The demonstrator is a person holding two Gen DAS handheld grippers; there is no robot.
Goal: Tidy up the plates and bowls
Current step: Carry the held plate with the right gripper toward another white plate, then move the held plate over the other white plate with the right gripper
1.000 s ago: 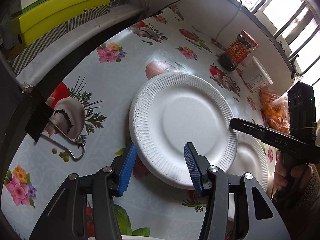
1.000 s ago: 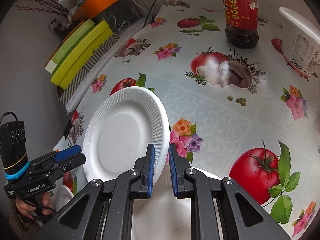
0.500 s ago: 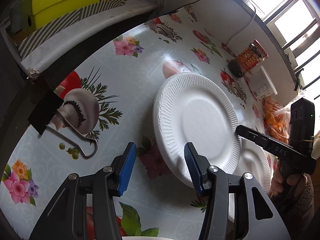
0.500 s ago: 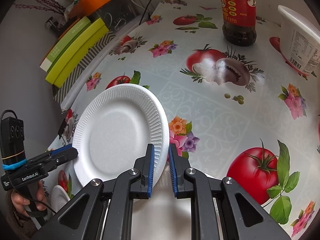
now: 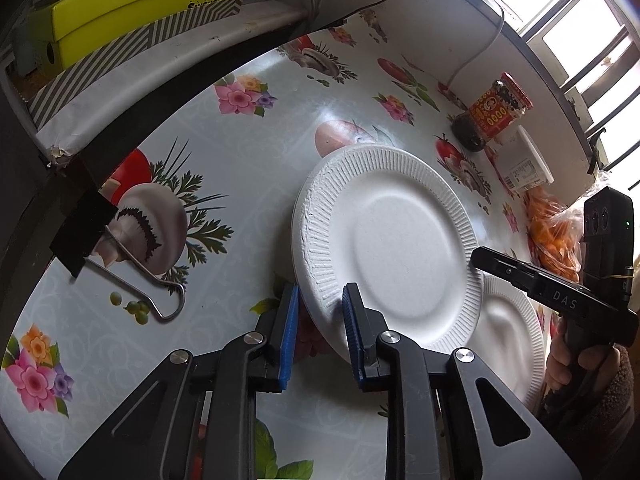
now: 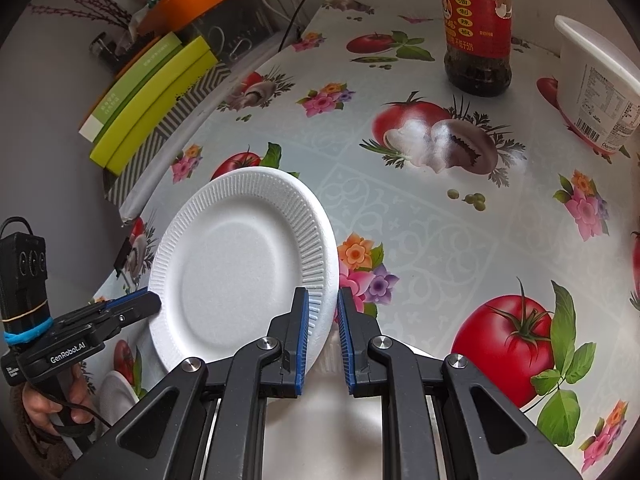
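Note:
A white foam plate hangs tilted above the table, held at two opposite edges. My right gripper is shut on its right rim and reaches the plate's far edge as a black gripper in the left wrist view. My left gripper has the near rim between its blue pads, and its jaws are closing onto it. In the right wrist view that left gripper meets the plate's left edge. A second white foam plate lies on the table below.
The flowered tablecloth carries a chilli sauce jar, a white tub and a bag of orange food. Green boxes sit on a ledge at the table's left. A wire hook lies near the left gripper.
My left gripper's jaws have come in from wide apart to pinch the plate's near rim. The right gripper has kept its hold, and the plate stays about where it was.

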